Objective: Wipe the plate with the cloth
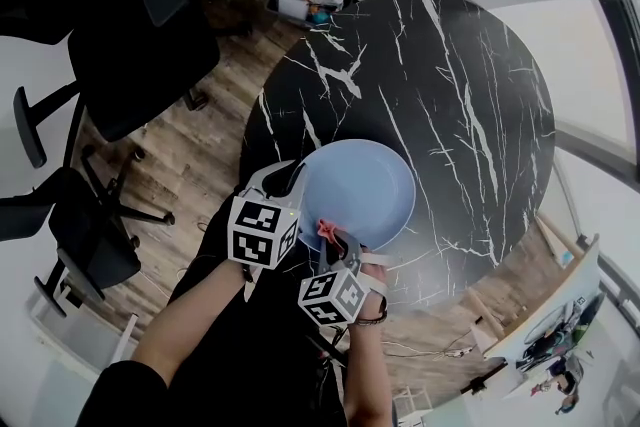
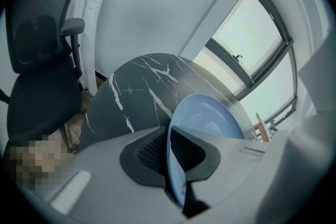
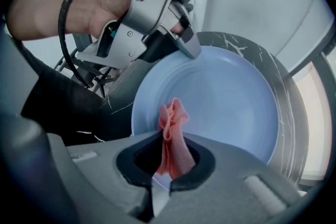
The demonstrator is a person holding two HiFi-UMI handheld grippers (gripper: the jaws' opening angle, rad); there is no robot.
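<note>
Black marble table, wood floor; left claw grips plate, right claw pinches cloth.

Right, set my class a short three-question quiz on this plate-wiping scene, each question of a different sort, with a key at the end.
1. True or false: the left gripper has its jaws shut on the rim of the blue plate.
2. What do the jaws of the right gripper hold? A) a sponge B) a pink cloth C) a fork
3. Short answer: what surface lies beneath the blue plate?

Key
1. True.
2. B.
3. The black marbled table.
</note>
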